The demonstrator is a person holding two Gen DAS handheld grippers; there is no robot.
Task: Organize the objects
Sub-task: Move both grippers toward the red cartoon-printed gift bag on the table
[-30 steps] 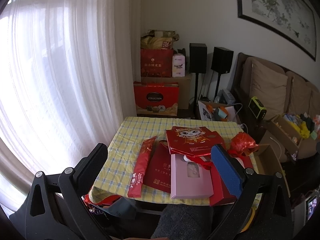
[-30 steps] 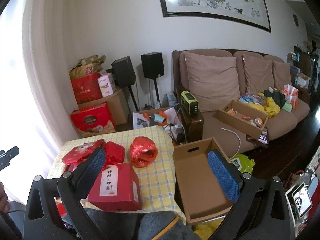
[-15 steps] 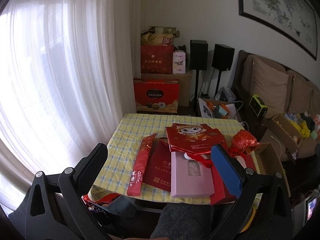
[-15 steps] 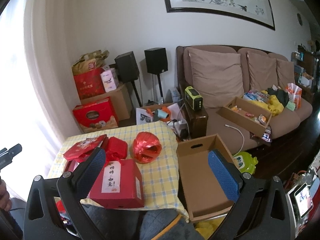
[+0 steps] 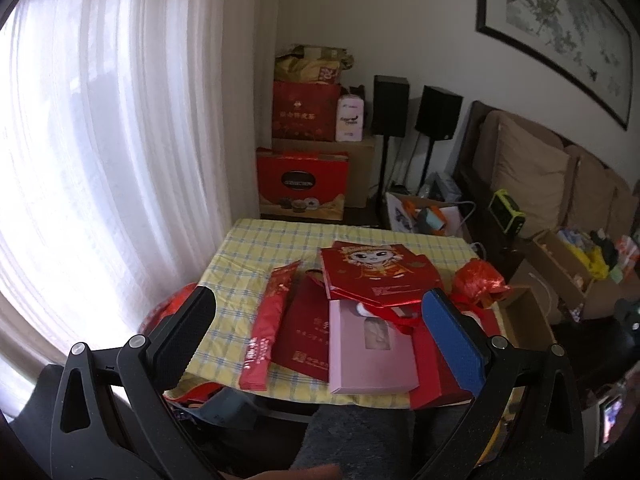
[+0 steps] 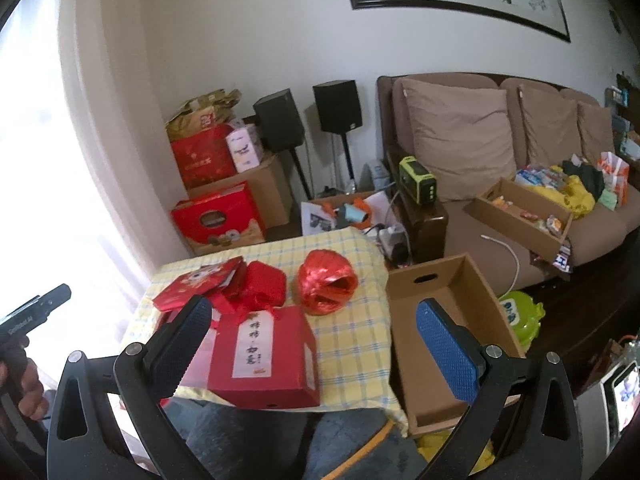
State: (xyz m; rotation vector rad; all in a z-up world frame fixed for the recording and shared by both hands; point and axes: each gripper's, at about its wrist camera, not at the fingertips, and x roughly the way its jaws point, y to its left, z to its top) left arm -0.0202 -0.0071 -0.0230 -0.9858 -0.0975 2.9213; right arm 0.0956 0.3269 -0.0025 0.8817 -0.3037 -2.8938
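Left wrist view. The left gripper (image 5: 316, 330), fingers spread wide and holding nothing, hangs above the near edge of the checked table (image 5: 256, 252). Compared with a second ago the table sits lower and nearer in frame, so the gripper has eased forward over the pile: a long red packet (image 5: 269, 322), a pink box (image 5: 370, 350) lying on a flat red bag (image 5: 304, 328), and a red cartoon bag (image 5: 376, 272) overlapping the pink box's far end.

Right wrist view. The right gripper (image 6: 310, 354), also spread and empty, has likewise closed in. A red gift box (image 6: 266, 354) lies between its fingers' sightline, a red ribbon ball (image 6: 328, 282) beyond, and an empty cardboard box (image 6: 444, 332) just beside the table. Nothing has been lifted yet; sorting appears only about to begin.
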